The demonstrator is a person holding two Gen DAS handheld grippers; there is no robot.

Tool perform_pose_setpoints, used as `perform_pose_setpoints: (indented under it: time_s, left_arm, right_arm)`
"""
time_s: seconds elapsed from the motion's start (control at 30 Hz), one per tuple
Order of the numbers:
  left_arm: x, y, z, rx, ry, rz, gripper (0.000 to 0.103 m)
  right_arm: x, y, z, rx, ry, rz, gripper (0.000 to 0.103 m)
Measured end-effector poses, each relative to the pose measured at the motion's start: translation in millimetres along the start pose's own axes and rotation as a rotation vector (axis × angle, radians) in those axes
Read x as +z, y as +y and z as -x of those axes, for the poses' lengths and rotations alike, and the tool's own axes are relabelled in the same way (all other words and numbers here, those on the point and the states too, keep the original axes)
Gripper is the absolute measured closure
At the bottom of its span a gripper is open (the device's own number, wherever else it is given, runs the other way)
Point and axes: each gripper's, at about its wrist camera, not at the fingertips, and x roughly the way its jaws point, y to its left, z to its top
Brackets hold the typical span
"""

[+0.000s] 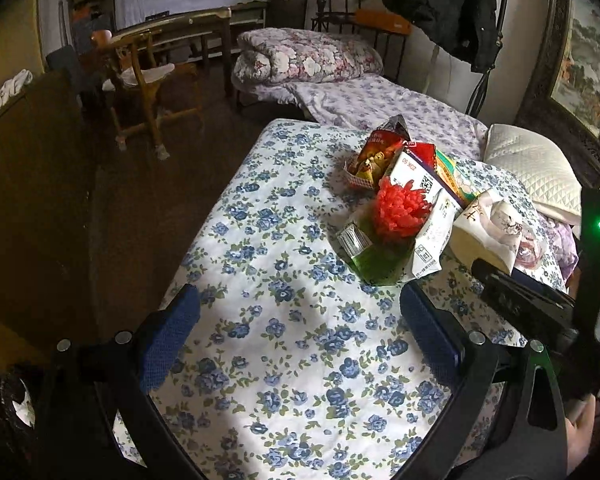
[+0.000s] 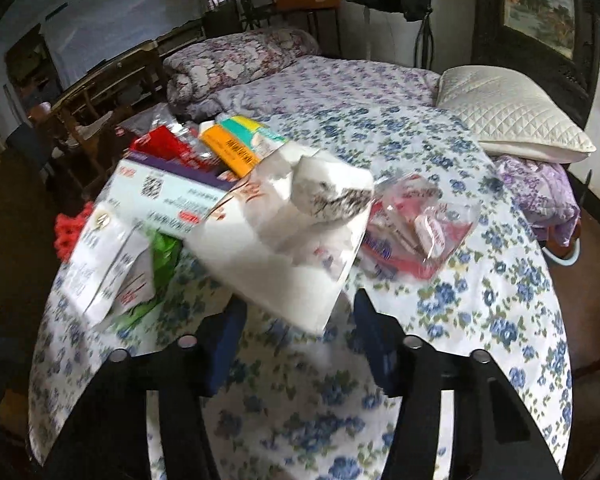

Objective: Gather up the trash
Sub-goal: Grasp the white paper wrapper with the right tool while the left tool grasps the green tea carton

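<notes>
Trash pile (image 1: 412,204) heaped mid-bed on floral sheet (image 1: 268,264), ahead of both tongs. Left gripper (image 1: 300,332) spread wide, nothing held, well short of pile. Right gripper (image 2: 296,340) parted, empty, white paper bag (image 2: 284,248) just beyond tips, not yet pinched. Bag corner best taken square between pads, closed slowly; blur hides contact. Counted left to right: one red pompom (image 1: 400,210), one green wrapper (image 1: 376,264), one milk carton (image 1: 424,200), one clear pouch (image 2: 416,228).
</notes>
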Motion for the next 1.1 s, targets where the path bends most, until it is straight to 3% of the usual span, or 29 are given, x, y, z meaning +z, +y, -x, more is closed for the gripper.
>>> perform_pose_setpoints:
  time_s: [0.03, 0.1, 0.23, 0.37, 0.53, 0.73, 0.8, 0.93, 1.0, 1.03, 1.1]
  left_arm:
    - [-0.7, -1.1, -0.1, 0.002, -0.003, -0.007, 0.007]
    - [-2.3, -5.8, -2.2, 0.021, -0.011, -0.037, 0.007]
    - [-5.4, -12.6, -6.7, 0.015, -0.005, -0.091, 0.007]
    - [-6.2, -20.7, -18.5, -0.026, 0.037, -0.123, 0.007]
    - [1.1, -34.2, -41.0, -0.057, 0.086, -0.122, 0.007]
    - [8.4, -53.8, -56.4, -0.064, 0.053, -0.137, 0.010]
    - [8.0, -59.4, -59.9, -0.055, 0.056, -0.157, 0.023]
    - [8.6, -63.2, -70.8, -0.053, 0.084, -0.159, 0.034]
    - [10.8, -61.3, -75.2, -0.083, 0.101, -0.144, 0.053]
    - [11.2, -61.1, -78.4, -0.093, 0.116, -0.141, 0.082]
    - [11.4, -59.5, -78.1, -0.106, 0.122, -0.132, 0.089]
  right_arm:
    - [0.6, -1.4, -1.8, 0.016, 0.004, -0.010, 0.085]
    - [1.0, -4.4, 0.2, 0.028, -0.009, -0.016, 0.085]
    - [-8.2, -17.5, 30.9, 0.077, 0.011, -0.071, 0.096]
    - [-35.1, -43.6, 63.4, 0.153, 0.056, -0.158, 0.096]
    - [-61.2, -67.9, 67.5, 0.225, 0.113, -0.237, 0.096]
    - [-61.0, -71.3, 64.8, 0.250, 0.120, -0.245, 0.096]
    - [-62.3, -72.6, 64.6, 0.258, 0.122, -0.252, 0.096]
    - [-60.3, -77.5, 63.9, 0.267, 0.129, -0.258, 0.095]
    - [-60.4, -77.5, 63.4, 0.267, 0.131, -0.258, 0.095]
    - [-60.4, -77.9, 62.8, 0.266, 0.132, -0.258, 0.095]
    - [-60.1, -78.4, 61.4, 0.268, 0.134, -0.260, 0.095]
